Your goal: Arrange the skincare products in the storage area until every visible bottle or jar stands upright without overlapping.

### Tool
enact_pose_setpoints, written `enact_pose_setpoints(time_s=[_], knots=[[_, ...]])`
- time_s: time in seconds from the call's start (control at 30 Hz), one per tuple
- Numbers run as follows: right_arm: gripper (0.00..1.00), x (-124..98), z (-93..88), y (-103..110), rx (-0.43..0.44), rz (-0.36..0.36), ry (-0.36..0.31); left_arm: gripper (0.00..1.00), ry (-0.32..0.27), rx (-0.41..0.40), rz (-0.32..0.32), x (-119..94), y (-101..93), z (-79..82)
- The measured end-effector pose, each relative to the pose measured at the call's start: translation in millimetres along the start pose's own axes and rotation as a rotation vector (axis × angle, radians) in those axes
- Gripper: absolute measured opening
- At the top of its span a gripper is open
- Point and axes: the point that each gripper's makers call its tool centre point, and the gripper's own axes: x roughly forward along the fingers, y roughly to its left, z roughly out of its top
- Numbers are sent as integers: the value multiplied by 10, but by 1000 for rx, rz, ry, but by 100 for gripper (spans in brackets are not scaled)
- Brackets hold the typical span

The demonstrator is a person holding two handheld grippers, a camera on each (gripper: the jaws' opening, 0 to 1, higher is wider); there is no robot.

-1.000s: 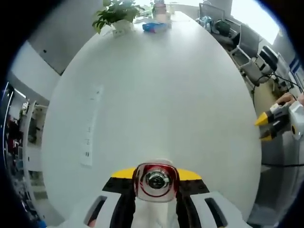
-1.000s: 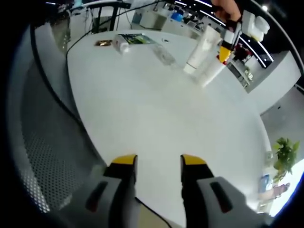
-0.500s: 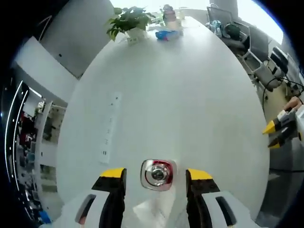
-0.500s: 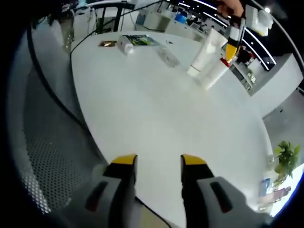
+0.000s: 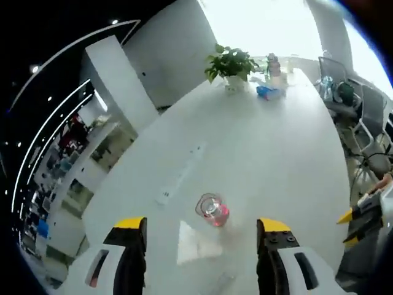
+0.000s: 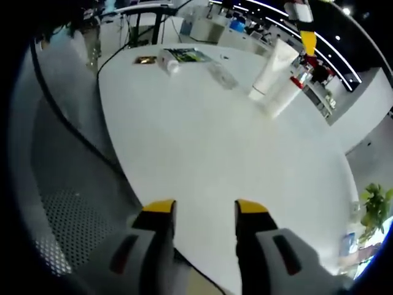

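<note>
My left gripper is open, lifted clear above a small clear bottle with a red cap that stands on the white table. A white tube stands just in front of that bottle. In the right gripper view the same group sits far off: an upright white tube, a second white tube leaning beside it, and the red cap. A clear bottle and a white bottle lie flat. My right gripper is open and empty near the table edge.
A potted plant, a blue pack and a power strip lie on the table's far part. A green packet and a small brown item lie near the flat bottles. Office chairs stand alongside.
My left gripper opened off the red-capped bottle and pulled up and away from it, leaving it standing. The right gripper has stayed open and hardly moved.
</note>
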Motion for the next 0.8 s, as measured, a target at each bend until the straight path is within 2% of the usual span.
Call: enact_pose_setpoints(time_s=[0.03, 0.1, 0.23, 0.3, 0.43, 0.57, 0.63, 0.73, 0.8], knots=[[40, 2, -6, 8, -4, 4, 4, 75, 0, -7, 10, -44, 18, -28], [40, 10, -31, 35, 10, 18, 16, 75, -34, -70, 41, -170, 66, -61], [40, 19, -76, 75, 6, 37, 45, 76, -58, -94, 62, -309, 108, -109], [40, 31, -104, 115, -4, 53, 67, 77, -88, -147, 75, -456, 130, -168], [40, 45, -164, 150, -25, 65, 106, 77, -98, -190, 89, -633, 179, -338], [41, 40, -205, 157, -30, 66, 127, 77, -102, -225, 77, -681, 199, -454], [41, 38, -237, 150, -29, 62, 149, 77, -84, -231, 59, -651, 204, -492], [41, 50, -288, 118, -23, 52, 177, 77, -85, -240, 46, -635, 235, -484], [41, 40, -279, 110, -15, 49, 171, 77, -82, -238, 33, -595, 257, -490]])
